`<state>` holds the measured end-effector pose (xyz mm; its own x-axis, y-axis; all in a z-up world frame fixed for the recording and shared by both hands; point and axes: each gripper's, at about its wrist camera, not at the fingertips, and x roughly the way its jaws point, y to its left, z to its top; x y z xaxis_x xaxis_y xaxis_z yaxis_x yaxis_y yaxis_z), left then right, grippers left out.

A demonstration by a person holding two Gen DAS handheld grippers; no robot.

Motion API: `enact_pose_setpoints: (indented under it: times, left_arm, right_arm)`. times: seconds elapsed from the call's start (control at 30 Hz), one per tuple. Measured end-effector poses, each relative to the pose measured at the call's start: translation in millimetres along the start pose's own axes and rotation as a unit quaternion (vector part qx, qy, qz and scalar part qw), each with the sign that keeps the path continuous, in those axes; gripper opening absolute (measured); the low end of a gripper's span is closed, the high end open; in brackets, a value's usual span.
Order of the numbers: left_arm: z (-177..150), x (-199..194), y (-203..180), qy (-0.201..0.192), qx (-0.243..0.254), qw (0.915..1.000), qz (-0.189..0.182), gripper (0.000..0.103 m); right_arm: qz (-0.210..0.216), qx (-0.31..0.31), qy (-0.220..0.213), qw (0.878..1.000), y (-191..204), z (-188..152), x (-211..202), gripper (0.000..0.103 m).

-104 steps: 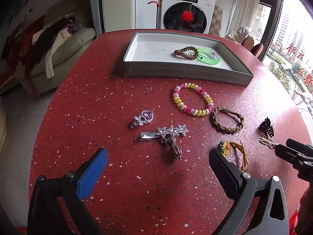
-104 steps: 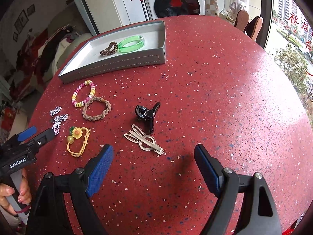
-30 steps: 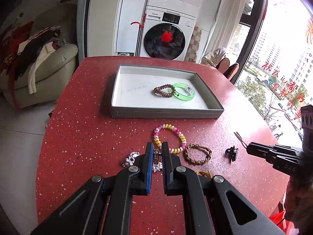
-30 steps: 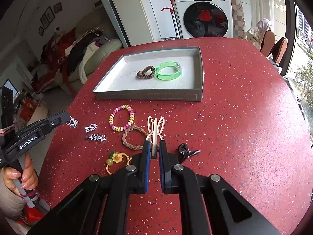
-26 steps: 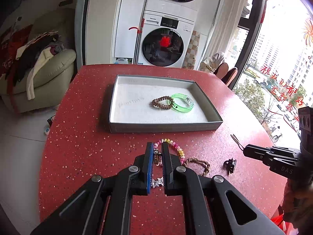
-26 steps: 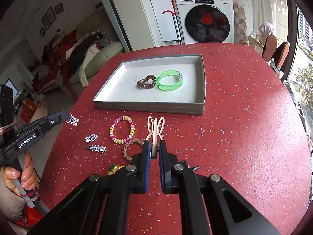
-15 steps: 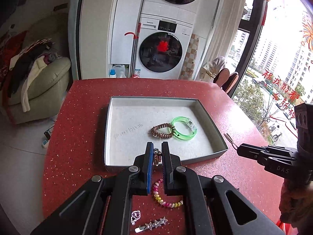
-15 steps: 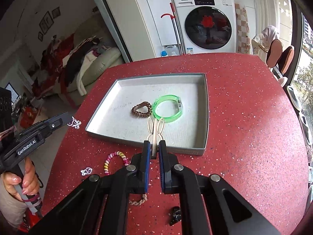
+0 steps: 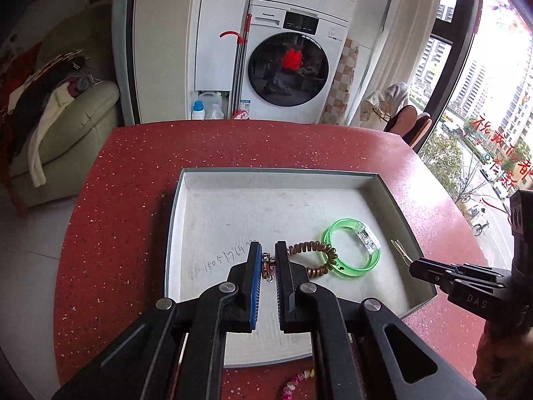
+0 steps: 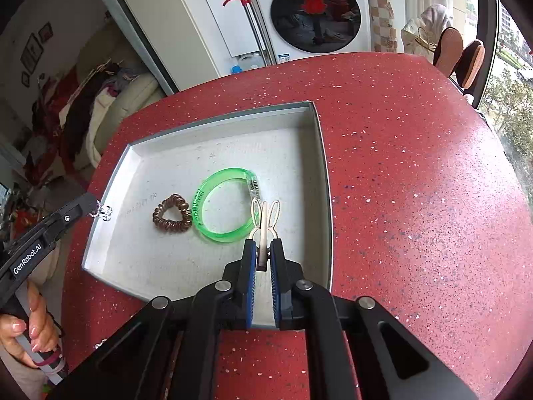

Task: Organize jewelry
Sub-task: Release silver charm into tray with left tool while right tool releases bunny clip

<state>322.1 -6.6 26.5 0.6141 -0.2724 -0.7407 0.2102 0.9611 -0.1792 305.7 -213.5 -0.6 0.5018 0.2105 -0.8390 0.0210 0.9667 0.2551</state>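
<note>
My left gripper [image 9: 267, 260] is shut on a small silver rhinestone charm [image 9: 266, 265] and holds it above the grey tray [image 9: 283, 175]. It also shows at the left of the right wrist view, the charm [image 10: 102, 211] dangling over the tray's left rim. My right gripper [image 10: 263, 253] is shut on a cream rabbit-ear hair clip [image 10: 265, 220] over the tray's right part [image 10: 324, 180]. In the tray lie a green bangle [image 9: 353, 250] [image 10: 226, 206] and a brown spiral hair tie [image 9: 313, 256] [image 10: 172, 218], touching each other.
The tray stands on a red speckled round table [image 10: 416, 183]. A multicoloured bead bracelet [image 9: 298, 380] lies on the table just in front of the tray. A sofa with clothes [image 9: 56, 113] and a washing machine [image 9: 293, 66] are beyond the table.
Both grippers, shut on the charm and the rabbit clip, have moved forward from the loose jewelry on the table to above the tray.
</note>
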Motion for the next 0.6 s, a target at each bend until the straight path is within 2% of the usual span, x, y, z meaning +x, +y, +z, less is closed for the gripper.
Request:
enact_pose_setpoints:
  times: [0.27, 0.6]
  left_arm:
    - [-12.2, 41.8, -1.5, 0.034, 0.012, 0.9991, 0.024, 0.027]
    - [-23.2, 60.3, -5.1, 0.049, 0.034, 0.9966, 0.057, 0.027]
  right_arm:
    - [-0.026, 0.005, 0.007, 1.000, -5.1, 0.0, 23.1, 0.009]
    - [-0.031, 0.001, 0.005, 1.000, -5.3, -6.5, 26.7, 0.010]
